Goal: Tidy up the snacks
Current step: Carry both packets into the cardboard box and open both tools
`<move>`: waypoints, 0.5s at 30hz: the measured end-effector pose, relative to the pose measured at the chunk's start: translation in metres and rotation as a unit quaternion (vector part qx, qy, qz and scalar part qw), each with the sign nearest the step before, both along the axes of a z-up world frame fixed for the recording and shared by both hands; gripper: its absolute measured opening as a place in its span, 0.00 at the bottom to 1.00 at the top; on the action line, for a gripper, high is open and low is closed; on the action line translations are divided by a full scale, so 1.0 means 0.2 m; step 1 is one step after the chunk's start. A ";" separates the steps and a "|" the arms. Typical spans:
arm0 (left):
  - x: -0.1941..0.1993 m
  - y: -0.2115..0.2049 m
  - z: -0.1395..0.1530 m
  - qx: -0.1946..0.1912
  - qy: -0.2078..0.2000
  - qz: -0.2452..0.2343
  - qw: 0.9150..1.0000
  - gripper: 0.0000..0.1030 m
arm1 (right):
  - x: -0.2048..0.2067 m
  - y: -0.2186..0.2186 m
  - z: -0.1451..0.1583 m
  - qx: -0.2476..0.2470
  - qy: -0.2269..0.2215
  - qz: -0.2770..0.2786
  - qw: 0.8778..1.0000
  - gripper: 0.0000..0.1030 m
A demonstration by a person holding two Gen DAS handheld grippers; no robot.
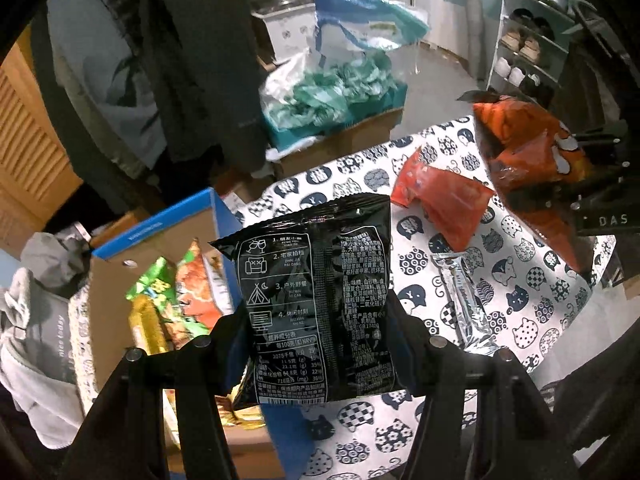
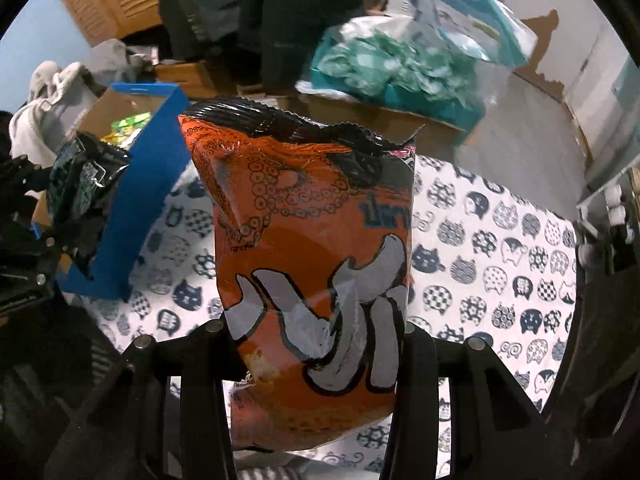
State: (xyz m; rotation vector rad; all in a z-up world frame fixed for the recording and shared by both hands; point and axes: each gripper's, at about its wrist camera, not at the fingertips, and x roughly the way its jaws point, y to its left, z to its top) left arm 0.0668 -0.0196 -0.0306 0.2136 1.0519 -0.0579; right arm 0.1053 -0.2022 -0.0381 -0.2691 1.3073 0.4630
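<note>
Pinching a black bag in left fingers and an orange bag in right fingers, both lifted clear of the tabletop; box beside left fingers partly filled, red pack and silver pack beyond still loose.

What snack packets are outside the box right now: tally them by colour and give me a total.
Black: 1, the black packet in the left tool.
Orange: 1, the orange bag in the right tool.
Red: 1, the red packet on the tablecloth.
Silver: 1, the silver packet, also lying there.
Total: 4
</note>
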 end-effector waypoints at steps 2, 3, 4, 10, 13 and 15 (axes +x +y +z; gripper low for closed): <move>-0.02 0.02 0.02 -0.001 -0.006 -0.001 1.000 0.59 | 0.00 0.04 0.01 0.004 -0.002 0.007 1.000 0.40; -0.04 0.03 0.03 0.000 -0.011 0.000 1.000 0.59 | 0.00 0.06 0.02 0.006 -0.003 0.009 1.000 0.40; -0.05 0.04 0.04 0.002 -0.015 0.001 1.000 0.59 | 0.00 0.09 0.03 0.010 -0.005 0.013 1.000 0.40; -0.10 0.14 0.06 -0.002 -0.026 0.014 1.000 0.59 | 0.00 0.27 0.05 0.029 -0.010 0.040 0.999 0.40; -0.12 0.21 0.06 -0.009 -0.030 0.024 0.999 0.59 | -0.01 0.37 0.05 0.028 -0.009 0.055 0.998 0.40; -0.14 0.27 0.06 -0.010 -0.034 0.033 0.999 0.59 | -0.01 0.45 0.05 0.027 -0.007 0.068 0.997 0.40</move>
